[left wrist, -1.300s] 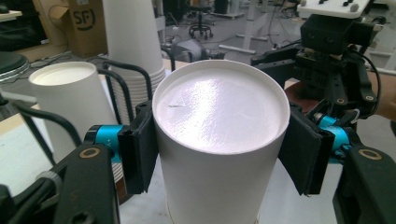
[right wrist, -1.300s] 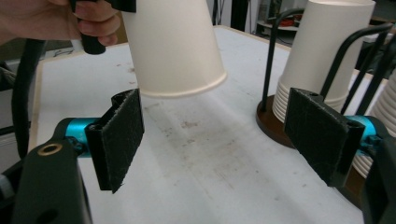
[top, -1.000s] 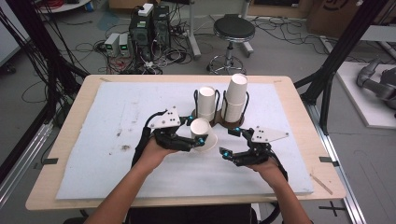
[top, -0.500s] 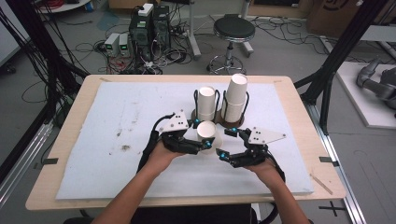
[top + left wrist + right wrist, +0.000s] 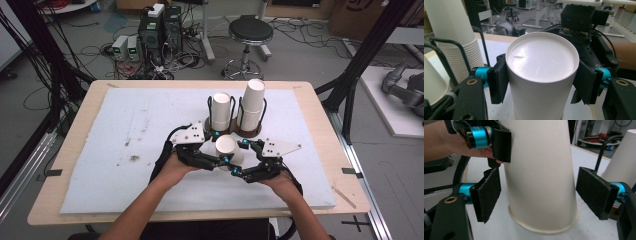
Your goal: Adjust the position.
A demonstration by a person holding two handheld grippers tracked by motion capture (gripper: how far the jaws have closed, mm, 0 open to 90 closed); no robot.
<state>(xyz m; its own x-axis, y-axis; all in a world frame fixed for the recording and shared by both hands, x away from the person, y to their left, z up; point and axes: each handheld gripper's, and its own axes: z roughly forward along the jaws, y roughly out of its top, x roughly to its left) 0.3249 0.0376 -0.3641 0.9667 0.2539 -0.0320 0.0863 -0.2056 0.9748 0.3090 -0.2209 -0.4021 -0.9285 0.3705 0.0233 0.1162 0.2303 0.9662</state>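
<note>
Inverted paper cup (image 5: 226, 147) sits mid-desk, at 6 o'clock from the wire cup holder (image 5: 235, 122). Your left tongs (image 5: 541, 82) are clamped on its upper body. Your right tongs (image 5: 544, 197) stand open astride the rim end, pads (image 5: 487, 195) clear of the wall. Close the right gently, square on the rim, and avoid crushing it. Against a second ago: the cup showed its open mouth at the left tongs; now its base faces up, and the right tongs bracket it.

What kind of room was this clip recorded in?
Most likely a robotics or engineering lab, not a home. Computer towers stand on the floor among loose cables, a black frame stands by the wooden table, and a round stool stands beyond it.
</note>
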